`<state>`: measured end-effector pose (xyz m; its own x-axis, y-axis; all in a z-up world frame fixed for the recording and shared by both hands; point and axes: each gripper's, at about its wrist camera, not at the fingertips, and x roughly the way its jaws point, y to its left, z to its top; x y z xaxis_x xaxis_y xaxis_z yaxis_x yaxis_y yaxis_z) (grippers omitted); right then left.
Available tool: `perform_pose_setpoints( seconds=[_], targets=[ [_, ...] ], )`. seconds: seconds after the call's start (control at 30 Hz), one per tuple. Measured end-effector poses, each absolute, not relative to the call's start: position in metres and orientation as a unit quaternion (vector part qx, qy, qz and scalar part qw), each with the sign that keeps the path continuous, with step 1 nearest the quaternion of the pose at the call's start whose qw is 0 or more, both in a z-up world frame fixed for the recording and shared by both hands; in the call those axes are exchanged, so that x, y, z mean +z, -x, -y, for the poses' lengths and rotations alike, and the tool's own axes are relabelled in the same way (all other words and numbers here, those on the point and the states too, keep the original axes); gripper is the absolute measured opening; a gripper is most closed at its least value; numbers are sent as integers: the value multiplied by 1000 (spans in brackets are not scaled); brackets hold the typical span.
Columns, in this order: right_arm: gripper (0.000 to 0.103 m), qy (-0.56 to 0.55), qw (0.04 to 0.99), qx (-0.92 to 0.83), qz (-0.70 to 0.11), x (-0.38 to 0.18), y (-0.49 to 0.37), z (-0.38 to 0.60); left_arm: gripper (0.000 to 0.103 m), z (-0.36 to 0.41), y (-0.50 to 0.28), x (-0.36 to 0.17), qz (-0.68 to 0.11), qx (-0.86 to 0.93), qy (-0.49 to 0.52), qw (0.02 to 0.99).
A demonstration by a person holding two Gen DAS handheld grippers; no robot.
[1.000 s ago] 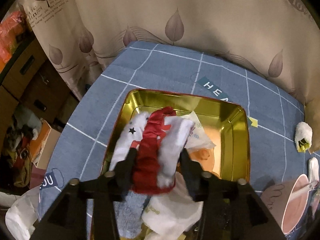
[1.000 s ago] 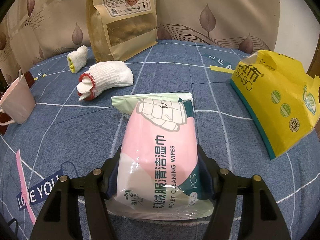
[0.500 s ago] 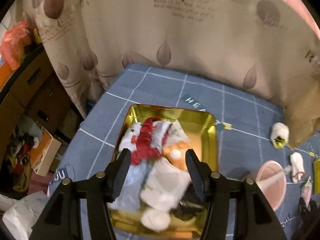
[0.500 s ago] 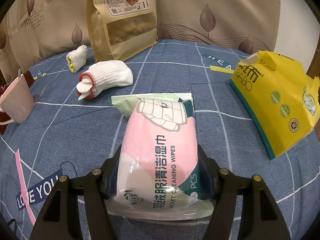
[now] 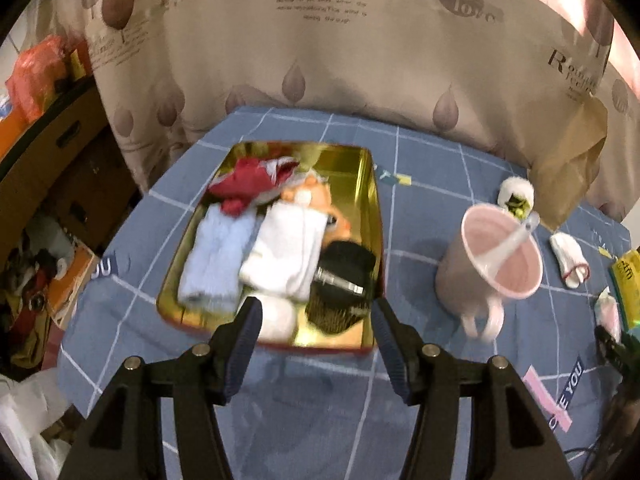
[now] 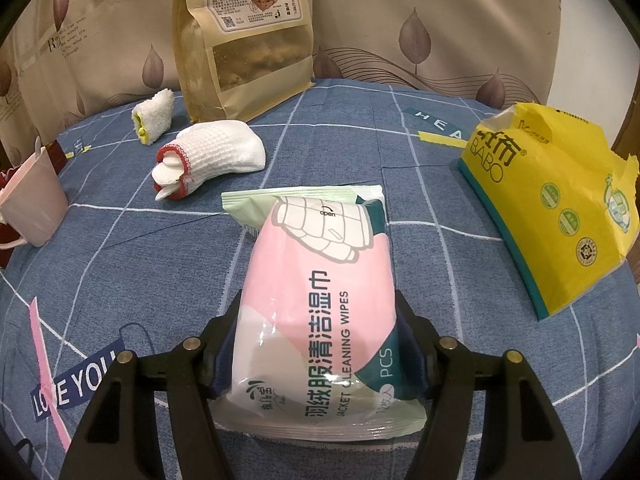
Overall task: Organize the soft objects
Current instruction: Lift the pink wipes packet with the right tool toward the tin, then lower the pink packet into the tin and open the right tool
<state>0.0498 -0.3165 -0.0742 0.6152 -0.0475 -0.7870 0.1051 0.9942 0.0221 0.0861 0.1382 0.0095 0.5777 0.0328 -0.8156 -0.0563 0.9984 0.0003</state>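
left tongs [image 5: 316, 320] wide, empty over cloth-filled gold tin [image 5: 370, 200]; right tongs [image 6: 316, 320] hold wipes pack [image 6: 320, 280].

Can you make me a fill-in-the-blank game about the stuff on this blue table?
1. The socks and soft toys lie inside a shiny ____ tin.
2. The right tool is shut on a pack of ____.
3. A white spoon stands in the ____ cup.
4. The left tool holds ____.

Missing words: gold; wipes; pink; nothing

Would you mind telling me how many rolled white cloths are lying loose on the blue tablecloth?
2: the yellow-edged roll beside the brown bag, and the red-edged roll nearer the wipes.
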Motion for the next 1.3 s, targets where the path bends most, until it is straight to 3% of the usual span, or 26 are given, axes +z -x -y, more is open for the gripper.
perform_pose_setpoints(
  seconds=[0.8, 1.03, 1.3],
  targets=[
    [56, -29, 899, -65, -432, -63, -43, 324, 58, -197, -52, 8, -431, 90, 79, 895],
    [56, -37, 917, -35, -395, -16, -40, 312, 58, -216, -53, 3, -437, 124, 99, 885],
    [56, -1, 933, 84, -350, 45, -50, 232, 58, -245, -43, 10, -425, 167, 132, 880]
  ],
)
